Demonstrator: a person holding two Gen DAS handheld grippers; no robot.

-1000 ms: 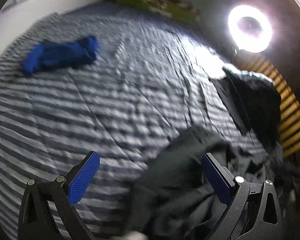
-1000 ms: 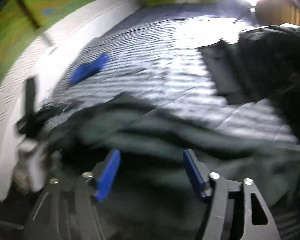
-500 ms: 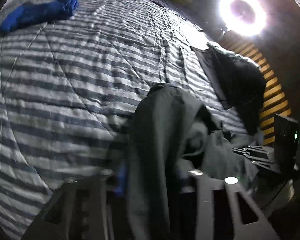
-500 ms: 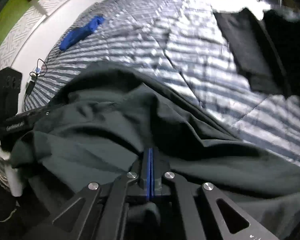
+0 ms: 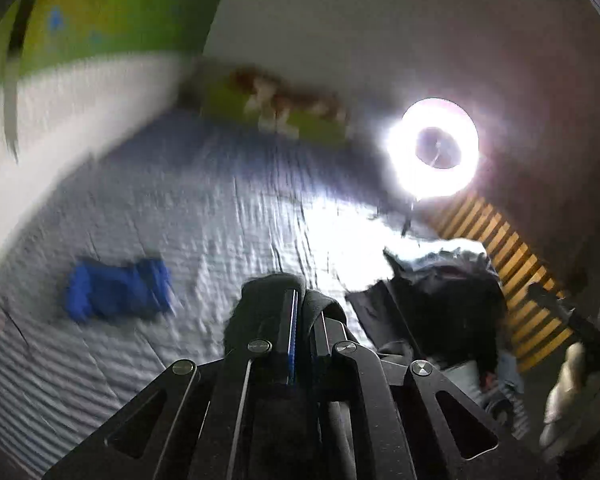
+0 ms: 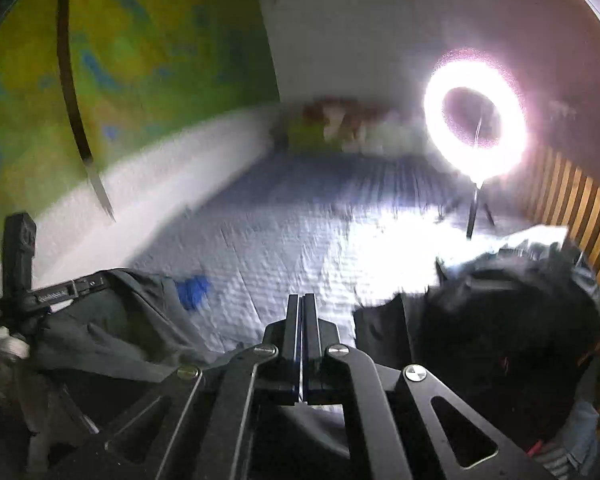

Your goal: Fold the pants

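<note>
The dark grey pants (image 6: pixel 112 320) hang in the air above the striped bed (image 6: pixel 284 248), stretched between both grippers. My left gripper (image 5: pixel 296 300) is shut on a fold of the pants (image 5: pixel 256 304), which wraps around its fingers. In the right wrist view that left gripper (image 6: pixel 96 280) holds the cloth up at the left. My right gripper (image 6: pixel 302 300) is shut, its tips bare. The cloth runs in under its fingers, so the pinch itself is hidden. A person's hand (image 5: pixel 572 396) shows at the right edge of the left wrist view.
A folded blue garment (image 5: pixel 116 292) lies on the bed at the left. A dark pile of clothes (image 6: pixel 500 328) sits at the right by the wooden slats (image 5: pixel 520 280). A ring light (image 5: pixel 436 148) glares at the far right. A white wall runs along the left.
Both grippers closed on the pants, the right one first, then rose high off the bed. The pants lifted with them, and both views now tilt up toward the far wall.
</note>
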